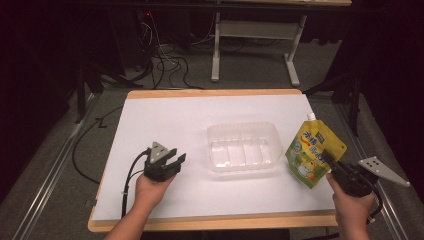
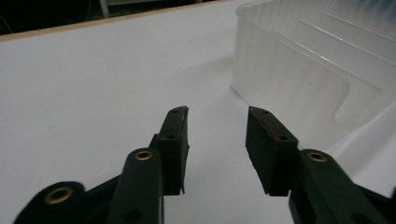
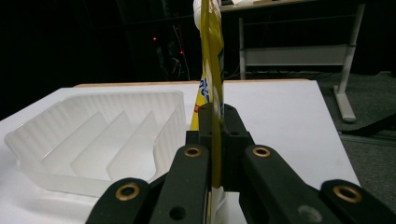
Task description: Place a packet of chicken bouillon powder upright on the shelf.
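At the left, the left gripper [image 1: 175, 161] is held above the white table [image 1: 165, 120], jaws parted with nothing between them. One clear plastic tray [image 1: 243, 146] is placed at the table's centre; its ribbed wall [image 2: 289, 84] is seen close up in the left gripper view. One yellow-green spouted pouch [image 1: 314, 150] is clamped at the right by the right gripper [image 1: 327, 159], beside the tray. The pouch edge-on [image 3: 211, 70] is revealed in the right gripper view.

i see white table frame [image 1: 260, 35] out back, tangle of cables [image 1: 165, 60] on grey floor [image 1: 50, 150], dark room.
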A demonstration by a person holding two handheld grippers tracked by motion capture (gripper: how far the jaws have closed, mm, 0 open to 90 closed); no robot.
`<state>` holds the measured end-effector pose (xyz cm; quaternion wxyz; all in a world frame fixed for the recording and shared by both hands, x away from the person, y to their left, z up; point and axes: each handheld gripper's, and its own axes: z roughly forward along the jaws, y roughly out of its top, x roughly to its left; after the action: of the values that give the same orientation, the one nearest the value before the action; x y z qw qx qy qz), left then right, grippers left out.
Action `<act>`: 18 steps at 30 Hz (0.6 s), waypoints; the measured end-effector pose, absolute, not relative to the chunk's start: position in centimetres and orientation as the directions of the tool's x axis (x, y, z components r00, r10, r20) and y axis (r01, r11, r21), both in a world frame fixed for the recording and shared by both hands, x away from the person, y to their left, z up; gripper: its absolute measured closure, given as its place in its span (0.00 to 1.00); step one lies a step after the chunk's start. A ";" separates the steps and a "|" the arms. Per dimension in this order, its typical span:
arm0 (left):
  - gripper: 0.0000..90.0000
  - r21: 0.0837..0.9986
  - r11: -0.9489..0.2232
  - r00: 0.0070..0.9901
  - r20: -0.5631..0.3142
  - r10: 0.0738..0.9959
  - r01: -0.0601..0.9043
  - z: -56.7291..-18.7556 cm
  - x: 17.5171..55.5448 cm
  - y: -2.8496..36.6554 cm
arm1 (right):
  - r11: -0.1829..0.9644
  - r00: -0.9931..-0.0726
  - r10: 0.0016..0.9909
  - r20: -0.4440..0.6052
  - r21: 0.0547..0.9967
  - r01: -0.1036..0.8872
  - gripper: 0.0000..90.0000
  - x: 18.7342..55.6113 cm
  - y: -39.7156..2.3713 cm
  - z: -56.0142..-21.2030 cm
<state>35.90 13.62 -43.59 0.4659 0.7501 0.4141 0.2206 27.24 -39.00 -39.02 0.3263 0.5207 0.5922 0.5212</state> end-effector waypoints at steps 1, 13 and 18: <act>0.58 0.887 -0.206 0.551 -0.063 0.832 0.412 -44.0 35.6 14.2 | -0.086 -0.240 0.958 0.155 0.958 0.275 1.00 27.2 -39.0 -39.0; 0.42 0.886 -0.195 0.567 -0.089 0.819 0.422 -44.7 35.7 15.4 | -0.093 -0.202 0.969 0.141 0.969 0.230 1.00 27.3 -38.1 -37.4; 0.38 0.888 -0.201 0.582 -0.088 0.809 0.414 -44.7 35.5 15.2 | -0.097 -0.192 0.971 0.140 0.972 0.214 1.00 27.5 -38.0 -36.8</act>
<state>35.52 15.17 -44.70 0.4818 0.7475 0.4089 0.2048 27.49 -37.98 -36.84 0.3608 0.5231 0.5667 0.5245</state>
